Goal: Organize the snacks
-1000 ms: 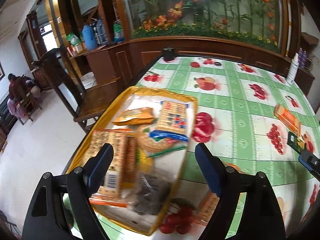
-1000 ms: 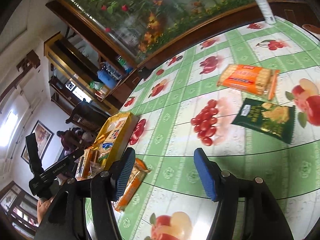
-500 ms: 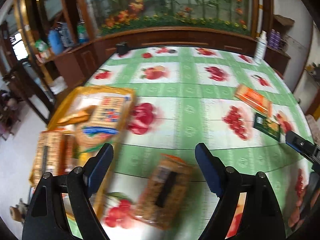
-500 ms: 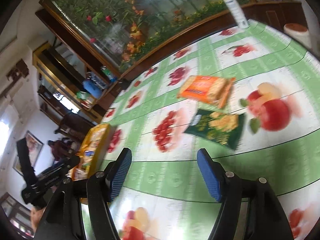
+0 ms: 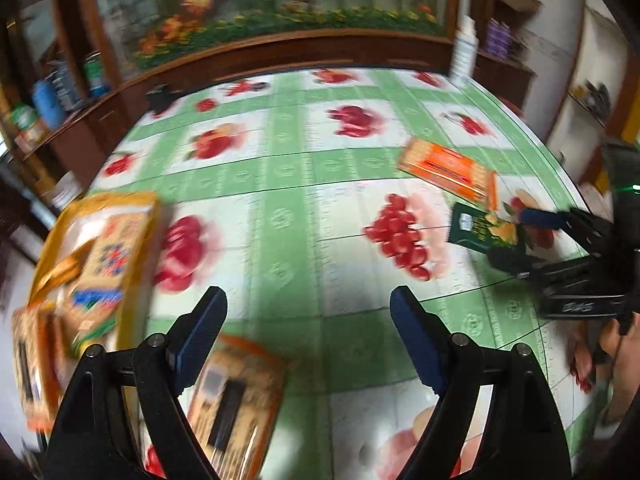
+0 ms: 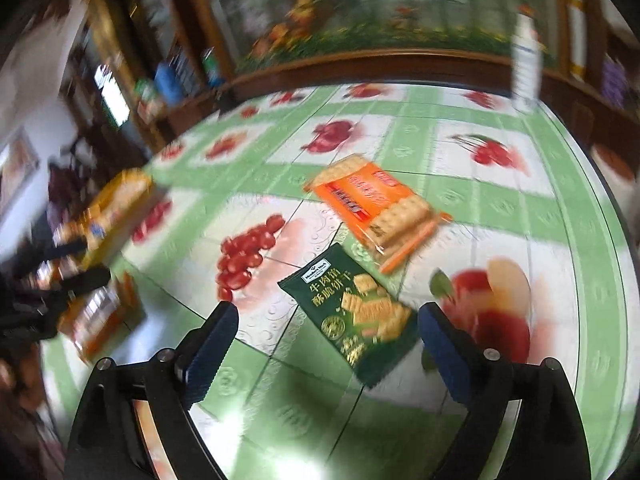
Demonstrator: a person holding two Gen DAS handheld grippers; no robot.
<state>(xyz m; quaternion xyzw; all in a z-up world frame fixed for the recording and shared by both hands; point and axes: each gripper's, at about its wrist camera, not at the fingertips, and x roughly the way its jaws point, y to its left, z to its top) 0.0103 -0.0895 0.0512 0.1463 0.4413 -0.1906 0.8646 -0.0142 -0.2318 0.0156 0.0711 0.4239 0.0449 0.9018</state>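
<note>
On the fruit-print tablecloth lie a dark green cracker packet (image 6: 360, 312) (image 5: 478, 226) and, beyond it, an orange cracker pack (image 6: 372, 204) (image 5: 448, 168). My right gripper (image 6: 326, 318) (image 5: 524, 240) hovers over the green packet. Its jaws are opening, and the packet's near end lies between them with the pads clear of it. My left gripper (image 5: 306, 310) is open and empty above bare cloth. A brown-orange packet (image 5: 236, 404) (image 6: 100, 316) lies under its left finger (image 5: 200, 332). The yellow tray (image 5: 100, 202) (image 6: 132, 196) at the table's left edge holds several snack packets.
A white bottle (image 5: 464, 56) (image 6: 526, 60) stands at the far right corner. A small black object (image 5: 160, 98) sits at the far left edge. A wooden cabinet with a flower panel (image 6: 380, 12) runs behind the table. A hand (image 5: 612, 344) holds the right gripper.
My left gripper swung right, away from the tray to mid-table. My right gripper's jaws widened, and it turned from the packet near the tray to the green packet.
</note>
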